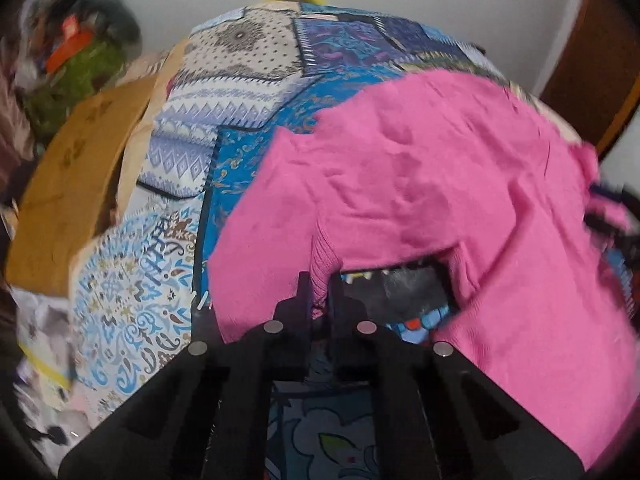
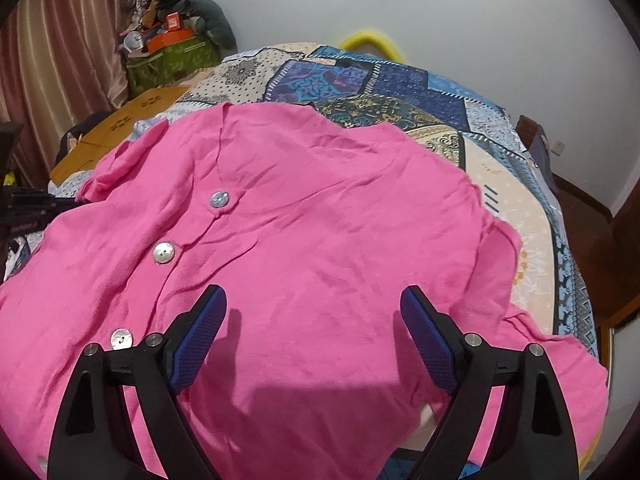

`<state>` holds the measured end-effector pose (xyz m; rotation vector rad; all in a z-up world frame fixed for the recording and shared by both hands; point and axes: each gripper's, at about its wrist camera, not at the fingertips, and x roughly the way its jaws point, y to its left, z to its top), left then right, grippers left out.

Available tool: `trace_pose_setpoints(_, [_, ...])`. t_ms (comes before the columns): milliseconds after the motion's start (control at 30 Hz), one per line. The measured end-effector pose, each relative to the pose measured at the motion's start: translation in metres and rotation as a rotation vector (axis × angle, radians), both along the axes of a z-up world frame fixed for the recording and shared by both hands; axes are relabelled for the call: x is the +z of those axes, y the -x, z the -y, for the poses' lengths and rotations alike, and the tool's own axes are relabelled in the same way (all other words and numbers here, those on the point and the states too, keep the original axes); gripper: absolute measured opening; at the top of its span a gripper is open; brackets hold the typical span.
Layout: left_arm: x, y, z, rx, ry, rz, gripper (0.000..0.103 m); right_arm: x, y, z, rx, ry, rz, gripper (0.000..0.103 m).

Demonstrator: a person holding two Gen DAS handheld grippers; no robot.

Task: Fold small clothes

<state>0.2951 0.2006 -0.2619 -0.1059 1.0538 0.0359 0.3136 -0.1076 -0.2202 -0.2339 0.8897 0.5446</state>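
Note:
A bright pink buttoned shirt (image 2: 320, 220) lies spread on a patchwork bedspread (image 2: 400, 80), its shell buttons (image 2: 164, 251) running down the left side. My right gripper (image 2: 316, 320) hovers over the shirt's near part, open wide, blue pads (image 2: 200, 332) apart and nothing pinched. In the left wrist view the pink shirt (image 1: 420, 180) fills the right half. My left gripper (image 1: 320, 296) is shut on a ribbed fold of it at the near edge, and the cloth beside the grip is lifted off the bed. The left gripper's black body (image 2: 24, 208) shows at the left edge of the right wrist view.
A light wooden board (image 1: 68, 184) lies at the bed's left side. Behind it stand a green bag (image 2: 172, 60) piled with clutter and a pinkish curtain (image 2: 60, 60). A yellow curved thing (image 2: 372, 40) sits at the bed's far end against the white wall. Dark wood furniture (image 2: 536, 140) borders the right.

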Motion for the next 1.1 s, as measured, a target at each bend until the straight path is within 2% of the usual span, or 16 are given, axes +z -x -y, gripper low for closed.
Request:
trace_pose_setpoints(100, [0.017,0.001,-0.024,0.083,0.063,0.035,0.004,0.001,0.0,-0.001,0.007,0.001,0.001,0.086])
trace_pose_setpoints(300, [0.066,0.008,-0.089,0.253,0.085,0.098,0.003,0.003,-0.002,-0.003,0.013,0.01,0.004,0.086])
trace_pose_setpoints(500, [0.108,0.012,-0.145,0.395,0.041,0.123,0.003,0.007,0.0,-0.006,0.019,0.0,0.012,0.086])
trace_pose_setpoints(633, [0.133,0.015,-0.161,0.44,0.005,0.145,0.003,0.006,0.001,-0.008,0.024,-0.002,0.01,0.086])
trace_pose_setpoints(767, [0.15,0.017,-0.147,0.389,0.078,0.166,0.003,0.01,0.002,-0.007,0.027,-0.02,0.015,0.086])
trace_pose_setpoints(867, [0.161,0.011,-0.113,0.305,0.096,0.175,0.003,0.015,0.005,-0.005,0.029,-0.025,0.032,0.086])
trace_pose_setpoints(1033, [0.172,-0.016,-0.046,0.167,0.204,0.155,0.003,0.026,0.01,0.0,0.026,-0.053,0.051,0.086])
trace_pose_setpoints(1100, [0.175,-0.03,-0.015,0.11,0.22,0.146,0.003,0.031,0.012,0.003,0.023,-0.065,0.061,0.086])
